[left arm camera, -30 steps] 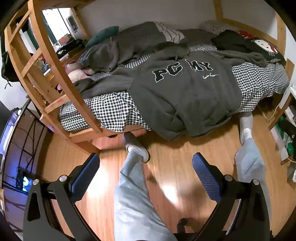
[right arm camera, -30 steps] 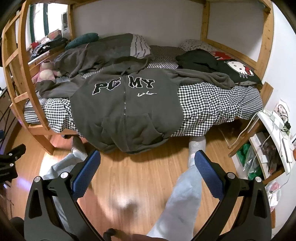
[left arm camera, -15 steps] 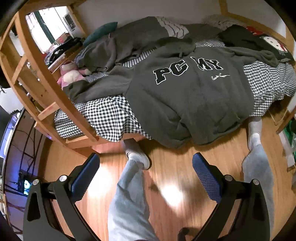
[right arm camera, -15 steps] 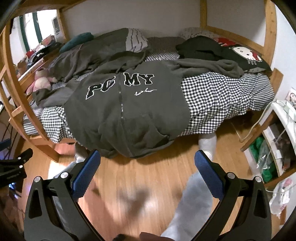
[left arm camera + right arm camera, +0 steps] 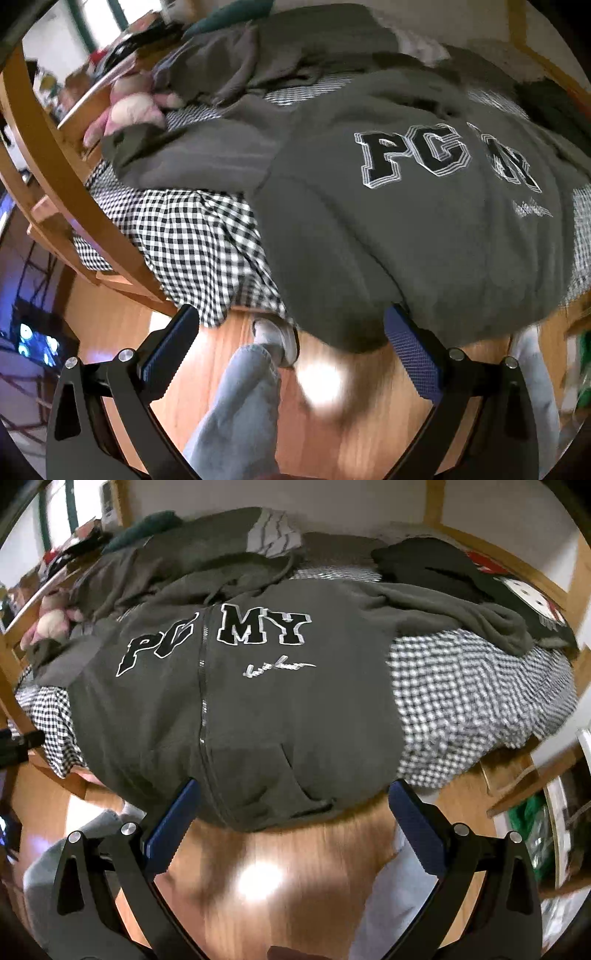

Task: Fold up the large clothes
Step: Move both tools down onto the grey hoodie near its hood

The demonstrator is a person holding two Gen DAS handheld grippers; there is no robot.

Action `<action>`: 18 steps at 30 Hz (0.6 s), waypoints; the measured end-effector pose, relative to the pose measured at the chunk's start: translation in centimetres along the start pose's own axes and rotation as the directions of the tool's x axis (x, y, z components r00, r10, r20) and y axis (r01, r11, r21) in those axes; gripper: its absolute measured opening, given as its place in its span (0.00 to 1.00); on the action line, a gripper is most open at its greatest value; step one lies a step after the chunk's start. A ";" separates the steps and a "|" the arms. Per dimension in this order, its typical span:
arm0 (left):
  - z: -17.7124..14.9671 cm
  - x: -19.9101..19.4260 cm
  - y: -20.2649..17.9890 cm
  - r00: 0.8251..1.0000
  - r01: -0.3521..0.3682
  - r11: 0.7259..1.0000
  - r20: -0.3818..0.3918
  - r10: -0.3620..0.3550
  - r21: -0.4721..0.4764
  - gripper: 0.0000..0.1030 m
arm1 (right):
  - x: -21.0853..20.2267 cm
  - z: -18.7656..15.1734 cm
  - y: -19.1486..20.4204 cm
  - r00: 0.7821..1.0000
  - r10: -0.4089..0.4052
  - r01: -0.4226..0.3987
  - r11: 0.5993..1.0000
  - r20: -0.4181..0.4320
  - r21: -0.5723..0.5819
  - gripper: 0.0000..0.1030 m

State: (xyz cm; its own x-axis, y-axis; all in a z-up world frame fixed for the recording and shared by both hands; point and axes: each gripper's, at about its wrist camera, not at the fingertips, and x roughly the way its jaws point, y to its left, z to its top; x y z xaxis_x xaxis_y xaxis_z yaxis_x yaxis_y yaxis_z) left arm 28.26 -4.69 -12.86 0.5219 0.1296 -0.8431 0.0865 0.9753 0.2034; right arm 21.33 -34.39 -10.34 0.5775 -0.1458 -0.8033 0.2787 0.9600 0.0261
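Since half a second ago both grippers have come closer to the bed: the dark grey zip-up hooded sweatshirt with black block letters (image 5: 406, 229) now fills most of each view, and its hanging hem reaches down to the fingertips. The left gripper (image 5: 291, 332) has its two blue-padded fingers spread wide and empty, the hem just beyond its right fingertip; the right gripper (image 5: 291, 805) is likewise spread and holds nothing, the hem and zip lying between and just ahead of its tips. One sweatshirt lies face up across the black-and-white checked bedsheet (image 5: 480, 701), two sleeves stretched out to either side. Beyond it lie a heap of grey clothing (image 5: 207, 554), one black cartoon-cat cushion (image 5: 517, 590) and a pink plush toy (image 5: 133, 110). The wooden bed frame post (image 5: 74, 192) slants past the left gripper's left finger. Two legs in light grey trousers (image 5: 243, 406) stand on the wooden floor (image 5: 280, 867) beneath the fingers.
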 end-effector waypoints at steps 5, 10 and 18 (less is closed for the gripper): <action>2.7 3.7 3.2 0.999 0.040 0.992 0.019 -0.038 -0.117 0.96 | 3.1 4.0 2.9 0.999 0.037 -0.032 0.991 0.038 -0.129 0.97; 4.5 6.6 7.0 0.975 0.206 0.934 0.143 -0.170 -0.293 0.96 | 5.7 8.2 7.4 0.995 0.088 -0.070 0.960 0.054 -0.270 0.97; 9.7 12.9 15.0 0.953 0.292 0.812 0.222 -0.204 -0.505 0.96 | 9.7 13.0 17.6 0.967 0.252 -0.205 0.865 0.043 -0.458 0.97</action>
State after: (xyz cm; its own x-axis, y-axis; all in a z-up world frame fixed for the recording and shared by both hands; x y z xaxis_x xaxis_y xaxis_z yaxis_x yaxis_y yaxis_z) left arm 44.51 9.87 -15.89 0.6686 -0.1151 -0.7346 -0.2064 0.9204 -0.3321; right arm 41.82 -22.05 -9.93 0.6614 0.0907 -0.7446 -0.2288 0.9697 -0.0851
